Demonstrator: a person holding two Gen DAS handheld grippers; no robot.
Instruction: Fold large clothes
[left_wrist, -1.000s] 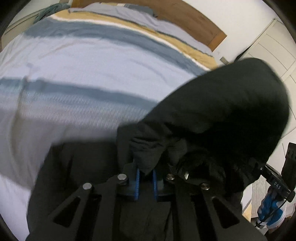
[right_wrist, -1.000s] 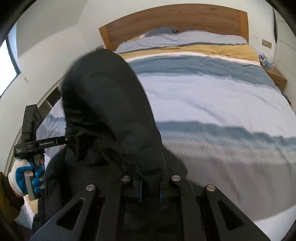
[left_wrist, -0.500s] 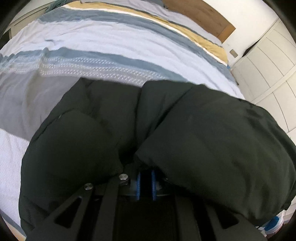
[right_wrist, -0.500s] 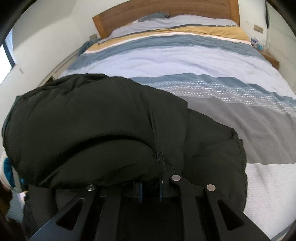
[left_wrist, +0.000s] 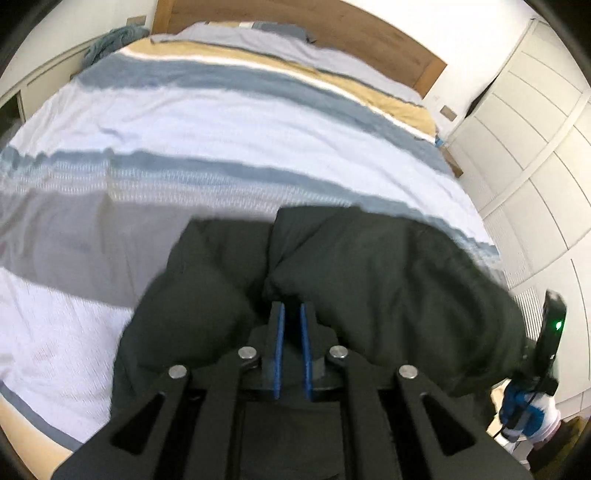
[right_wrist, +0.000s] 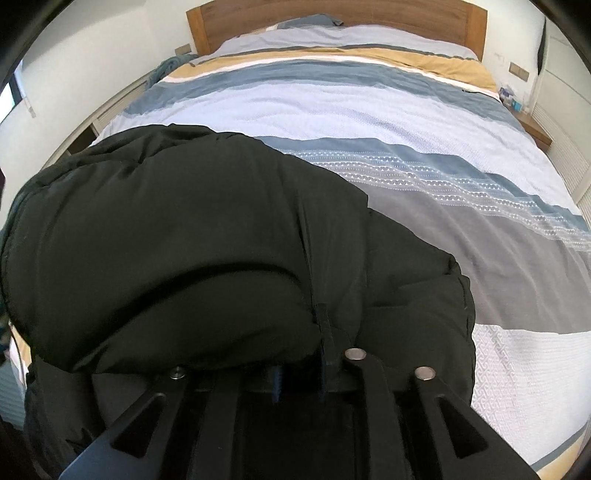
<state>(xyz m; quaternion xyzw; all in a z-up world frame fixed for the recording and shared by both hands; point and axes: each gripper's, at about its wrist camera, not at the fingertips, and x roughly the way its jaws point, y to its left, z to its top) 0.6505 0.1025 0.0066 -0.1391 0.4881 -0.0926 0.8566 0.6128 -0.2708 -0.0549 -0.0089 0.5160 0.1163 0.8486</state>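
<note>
The left gripper (left_wrist: 291, 314) has its fingers closed, empty, just short of the black padded coat (left_wrist: 388, 280). The right gripper's (right_wrist: 299, 354) fingers are opening, the coat's folded edge bulging over them. The coat lies doubled over at the foot of the striped bed (right_wrist: 369, 99); further folds likely remain. Only the left view shows the person's gloved hand (left_wrist: 528, 417); only the right shows a bedside shelf (right_wrist: 535, 129).

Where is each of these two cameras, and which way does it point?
Left wrist: on the left gripper, facing down over its jaws at the black jacket on the bed; a gloved hand shows at right.
Right wrist: on the right gripper, looking down at the jacket; its jaws are opening.
Shared: jacket, striped bedding, wooden headboard.
</note>
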